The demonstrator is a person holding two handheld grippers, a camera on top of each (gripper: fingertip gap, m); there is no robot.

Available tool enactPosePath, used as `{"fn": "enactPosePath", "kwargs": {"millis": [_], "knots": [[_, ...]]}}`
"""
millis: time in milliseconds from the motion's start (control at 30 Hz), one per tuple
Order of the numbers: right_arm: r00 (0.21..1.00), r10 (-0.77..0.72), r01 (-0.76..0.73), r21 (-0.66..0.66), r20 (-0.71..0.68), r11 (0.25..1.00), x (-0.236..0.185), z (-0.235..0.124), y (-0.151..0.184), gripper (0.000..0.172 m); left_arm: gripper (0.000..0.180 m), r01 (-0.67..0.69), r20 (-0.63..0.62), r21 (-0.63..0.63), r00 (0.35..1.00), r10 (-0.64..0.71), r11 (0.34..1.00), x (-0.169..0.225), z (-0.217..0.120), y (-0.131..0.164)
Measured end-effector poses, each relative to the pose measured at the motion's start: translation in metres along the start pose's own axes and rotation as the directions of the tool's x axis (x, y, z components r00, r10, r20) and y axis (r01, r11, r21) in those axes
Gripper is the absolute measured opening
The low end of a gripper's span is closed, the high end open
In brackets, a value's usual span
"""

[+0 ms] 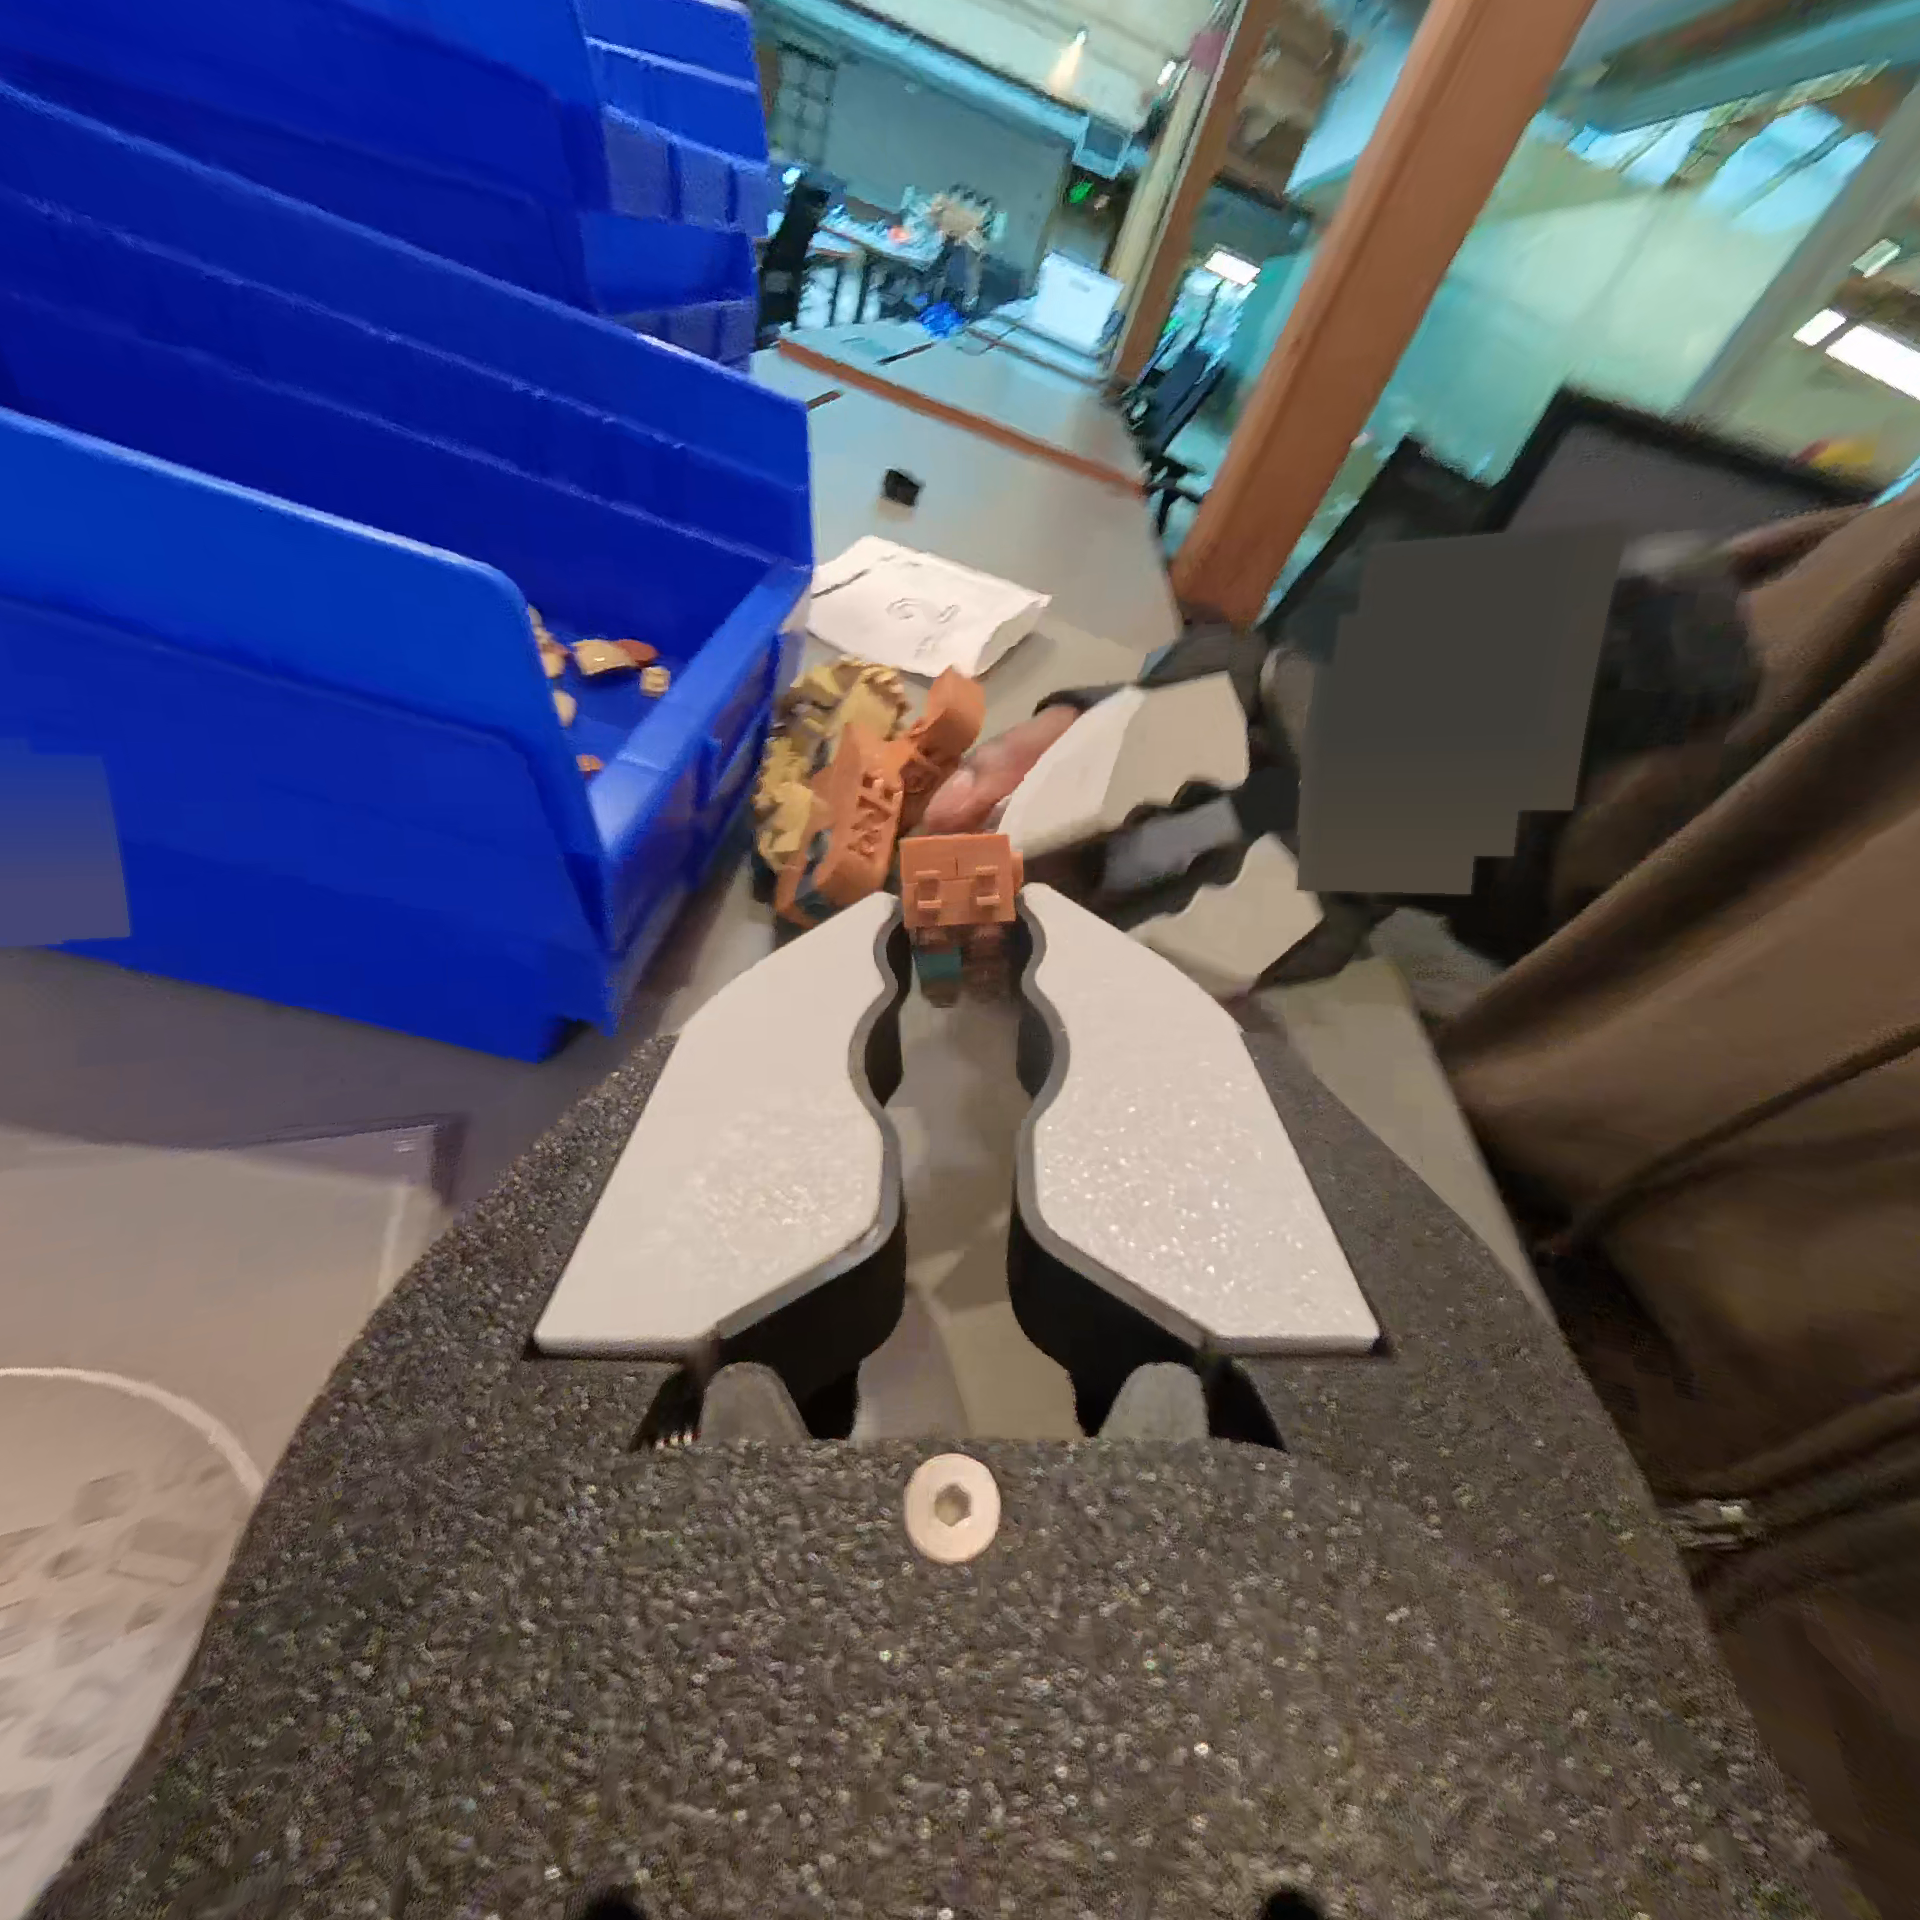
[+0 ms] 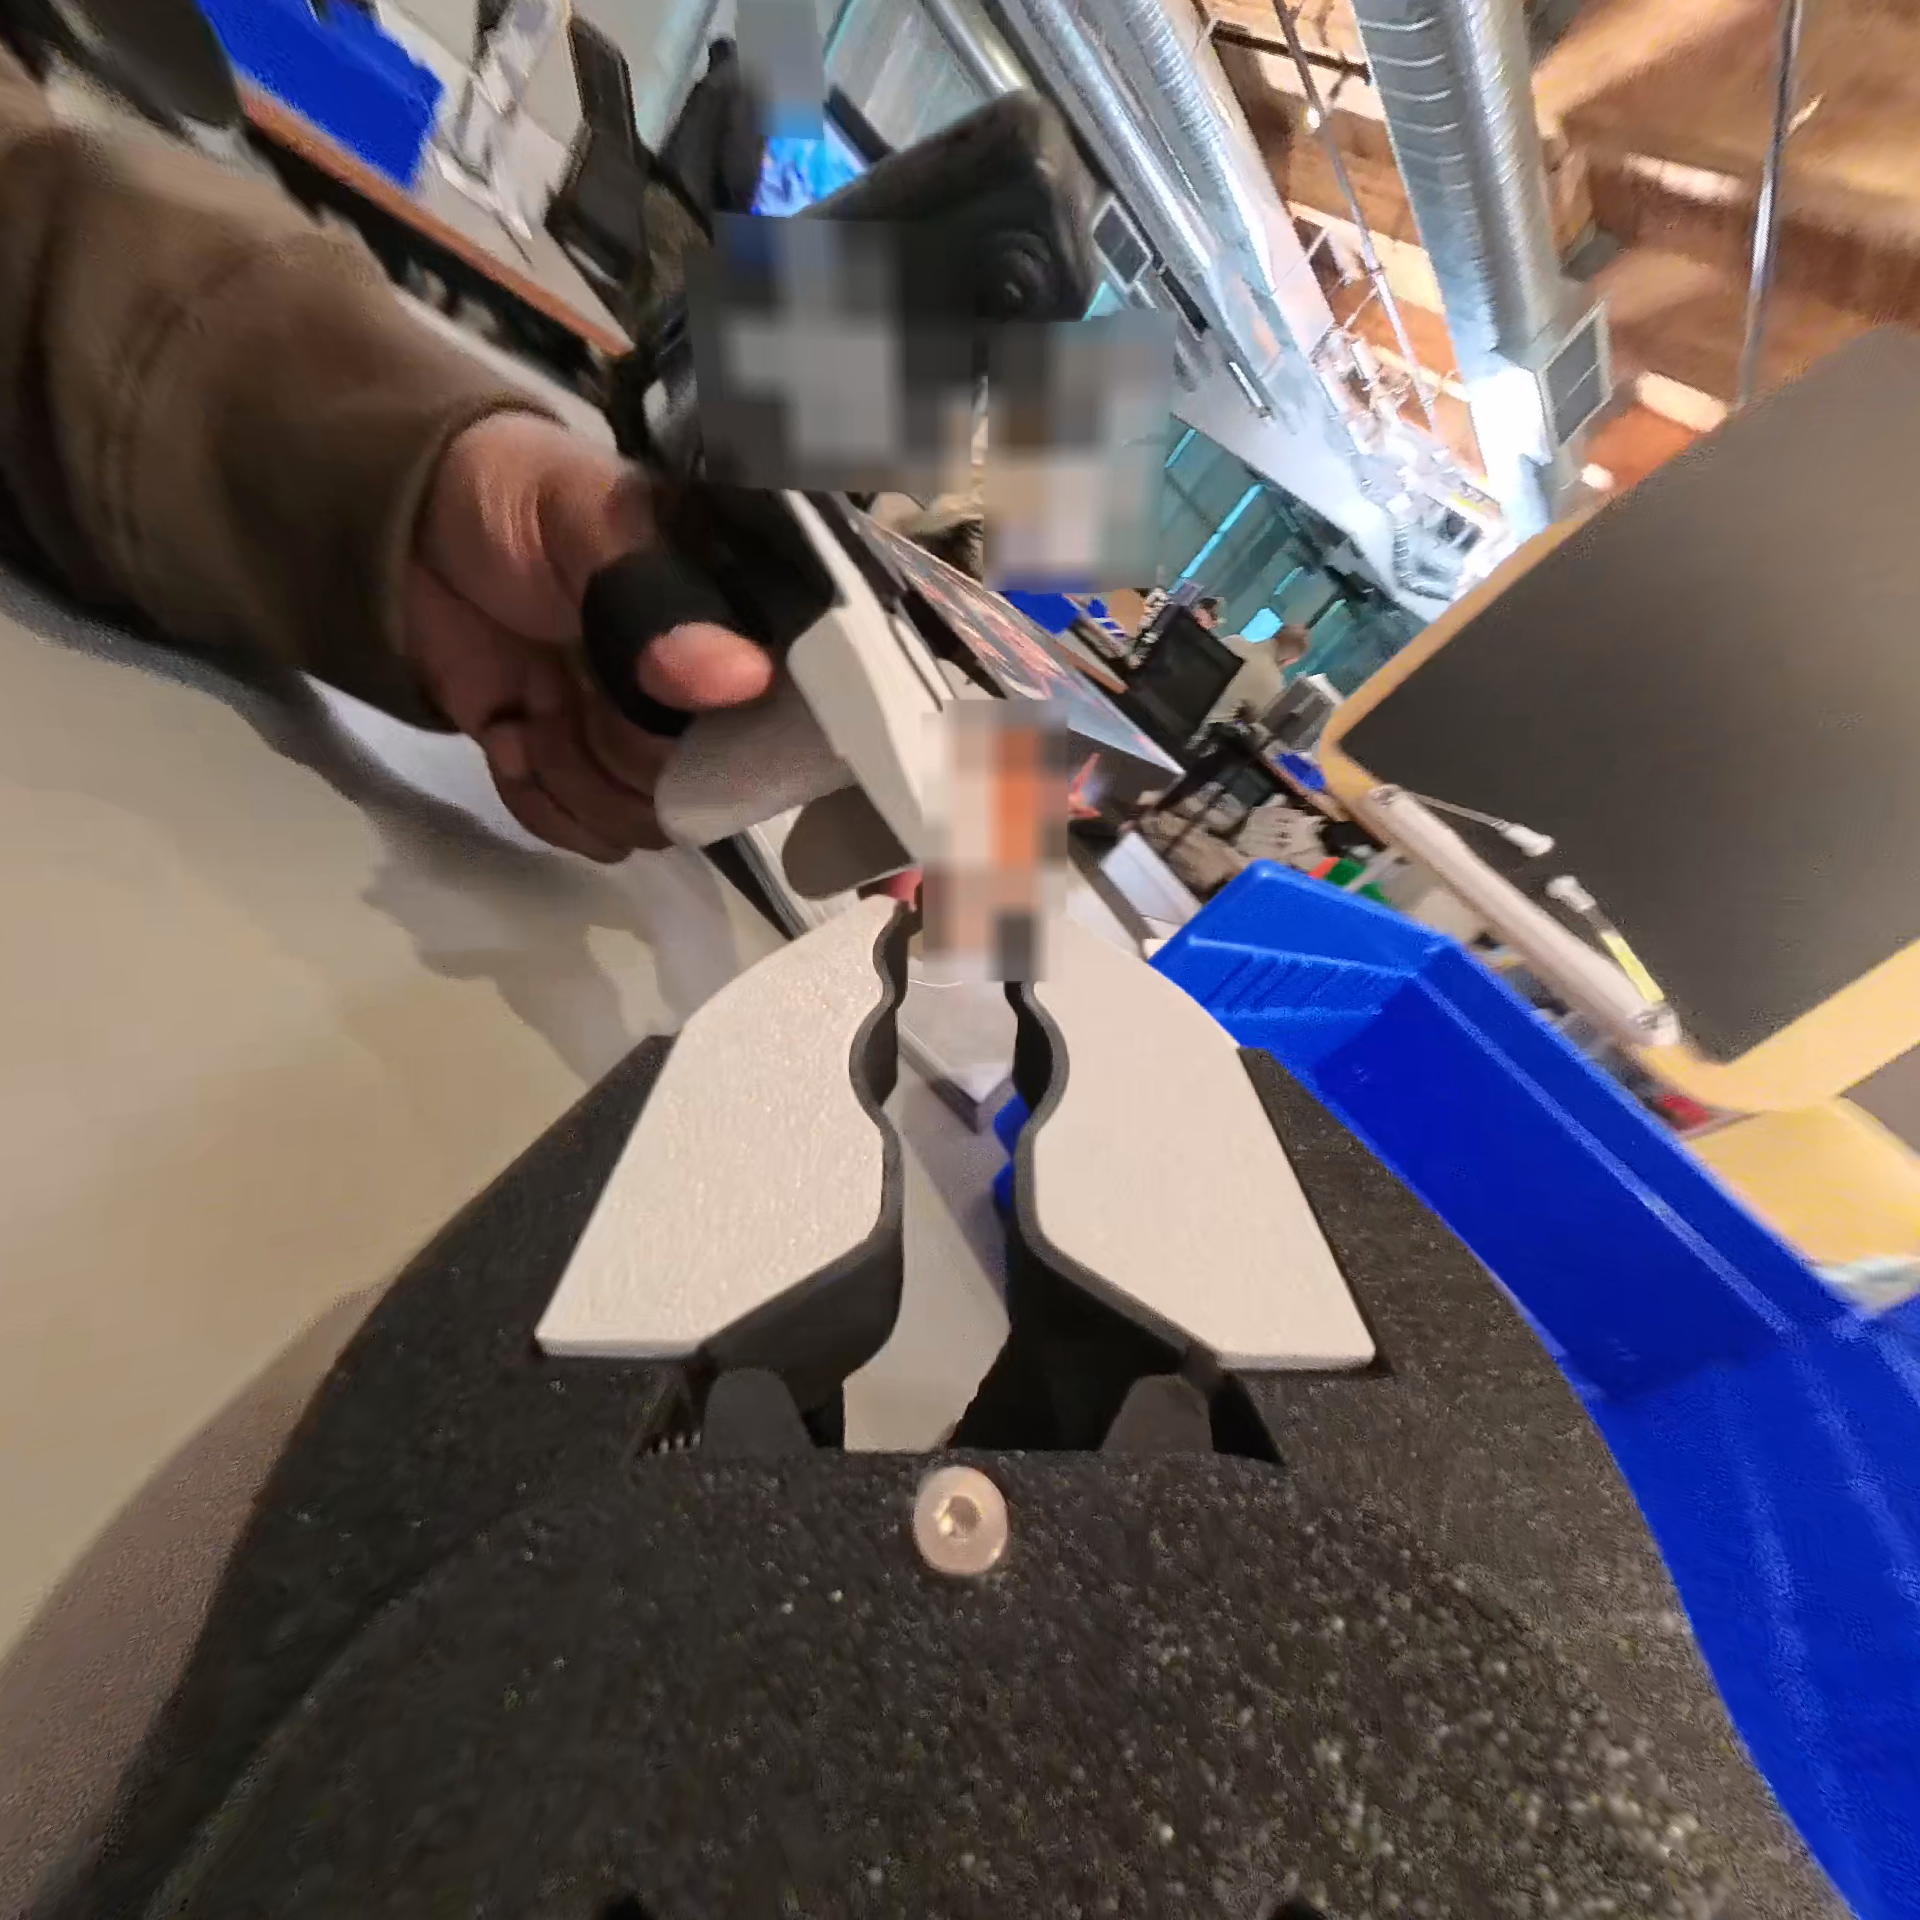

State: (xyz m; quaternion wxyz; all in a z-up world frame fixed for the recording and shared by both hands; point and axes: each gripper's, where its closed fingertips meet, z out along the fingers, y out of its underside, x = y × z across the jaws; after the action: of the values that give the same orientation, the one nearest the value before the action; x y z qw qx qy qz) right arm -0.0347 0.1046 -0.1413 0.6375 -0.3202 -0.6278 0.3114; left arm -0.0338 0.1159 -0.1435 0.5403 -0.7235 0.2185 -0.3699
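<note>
Left wrist view, jaws clamp orange block figure (image 1: 958, 883)

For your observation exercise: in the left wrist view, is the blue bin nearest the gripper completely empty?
No. Several small tan and brown pieces lie on the floor of the blue bin.

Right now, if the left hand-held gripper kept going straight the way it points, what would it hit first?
Probably the pile of tan and orange toy pieces lying past its toy figure, beside the blue bin; depth is unclear.

Blue bins (image 1: 312, 623) cut off at the left edge, tan pieces (image 1: 608, 660) inside too small to identify, figure's (image 1: 958, 883) lower body hidden between the left gripper's (image 1: 958, 935) fingertips beside the bins
</note>
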Motion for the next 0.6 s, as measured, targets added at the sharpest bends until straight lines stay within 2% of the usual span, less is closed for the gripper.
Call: {"fn": "enactPosePath", "kwargs": {"millis": [100, 167, 267, 433, 600], "knots": [[0.981, 0.176, -0.179, 0.032, 0.082, 0.983, 0.005, -0.004, 0.003, 0.022, 0.017, -0.162, 0.093, -0.092, 0.981, 0.171, 0.982, -0.009, 0.001, 0.009], [0.960, 0.242, -0.249, 0.036, 0.141, 0.968, 0.004, -0.005, 0.004, 0.024, 0.017, -0.252, 0.084, -0.164, 0.960, 0.268, 0.954, -0.007, 0.004, 0.018], [0.942, 0.247, -0.265, 0.055, 0.229, 0.963, -0.004, -0.008, -0.001, 0.025, 0.018, -0.343, 0.015, -0.240, 0.934, 0.357, 0.908, 0.002, 0.012, 0.033], [0.913, 0.248, -0.274, 0.034, 0.324, 0.961, -0.014, -0.013, -0.001, 0.024, 0.018, -0.423, -0.063, -0.312, 0.903, 0.426, 0.851, 0.011, 0.018, 0.049], [0.889, 0.260, -0.272, -0.021, 0.377, 0.962, -0.021, -0.016, 0.004, 0.023, 0.018, -0.426, -0.055, -0.330, 0.899, 0.434, 0.842, 0.010, 0.019, 0.052]]}}
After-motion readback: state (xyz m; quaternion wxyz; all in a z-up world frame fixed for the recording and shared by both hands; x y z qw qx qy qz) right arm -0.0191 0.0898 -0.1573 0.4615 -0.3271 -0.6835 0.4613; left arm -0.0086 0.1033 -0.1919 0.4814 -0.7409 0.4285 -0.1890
